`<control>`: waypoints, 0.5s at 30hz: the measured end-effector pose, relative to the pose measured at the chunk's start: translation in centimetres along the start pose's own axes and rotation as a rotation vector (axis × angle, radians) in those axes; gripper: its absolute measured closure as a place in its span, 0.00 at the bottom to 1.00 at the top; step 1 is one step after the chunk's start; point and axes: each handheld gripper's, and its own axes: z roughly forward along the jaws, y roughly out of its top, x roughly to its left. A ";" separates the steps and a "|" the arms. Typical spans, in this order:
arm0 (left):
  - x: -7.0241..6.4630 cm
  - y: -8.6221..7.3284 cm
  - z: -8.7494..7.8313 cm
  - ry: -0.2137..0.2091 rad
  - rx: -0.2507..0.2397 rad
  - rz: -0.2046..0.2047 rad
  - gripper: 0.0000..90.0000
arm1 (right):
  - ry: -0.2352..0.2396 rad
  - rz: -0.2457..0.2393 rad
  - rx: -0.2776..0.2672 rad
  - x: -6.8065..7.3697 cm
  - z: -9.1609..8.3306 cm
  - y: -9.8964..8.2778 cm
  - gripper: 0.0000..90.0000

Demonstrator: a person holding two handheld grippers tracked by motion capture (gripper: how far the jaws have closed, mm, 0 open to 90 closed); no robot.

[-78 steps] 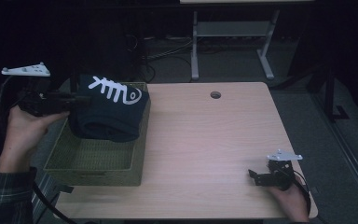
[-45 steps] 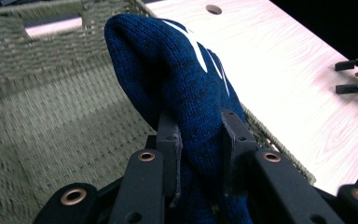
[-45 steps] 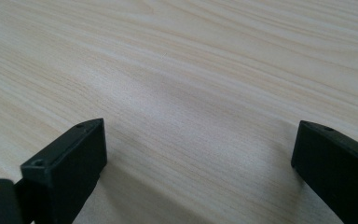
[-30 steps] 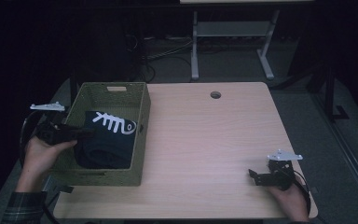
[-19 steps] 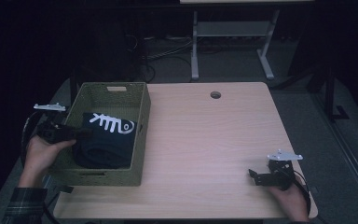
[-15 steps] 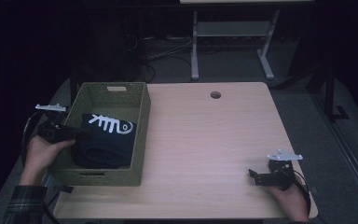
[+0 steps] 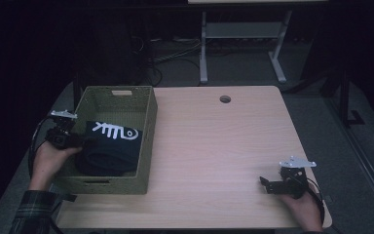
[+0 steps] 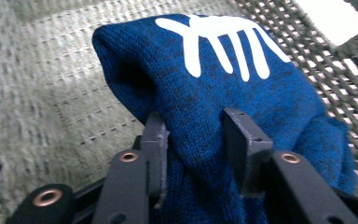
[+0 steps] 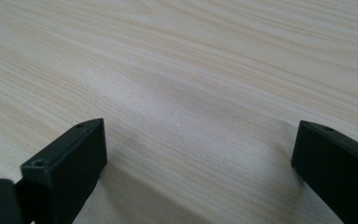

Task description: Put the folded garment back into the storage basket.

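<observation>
Blue sweater (image 8: 242, 121) in basket (image 7: 146, 146); left claw (image 8: 200, 149) just opening, fabric between jaws; right claw (image 9: 196, 154) wide open, holds nothing.

In the left gripper view, the lower fold of the dark blue knitted garment with a white fishbone print (image 8: 242, 98) runs off the bottom edge behind the left claw (image 8: 200, 140); whether its pads press it is unclear.

The woven olive-green basket (image 8: 51, 93) is blurred at left.

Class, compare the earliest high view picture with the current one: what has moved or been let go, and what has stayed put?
The left gripper carried the folded blue garment from above the woven basket down into it. Its jaws have just been opening, with a fold of the knit between them. The basket, the table and the right gripper, open over bare wood, stayed put.
</observation>
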 end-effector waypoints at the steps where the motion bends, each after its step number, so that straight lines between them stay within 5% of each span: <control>1: 0.0 0.0 0.0 0.007 0.009 0.001 0.65 | 0.000 0.000 0.000 0.0 0.0 0.0 0.03; 8: 0.2 -0.2 0.0 0.079 0.018 -0.012 0.48 | 0.000 -0.001 0.000 0.0 0.0 0.0 0.03; 15: -0.2 -0.3 -0.8 0.079 -0.021 -0.010 0.39 | 0.000 0.000 0.000 0.0 0.0 0.0 0.03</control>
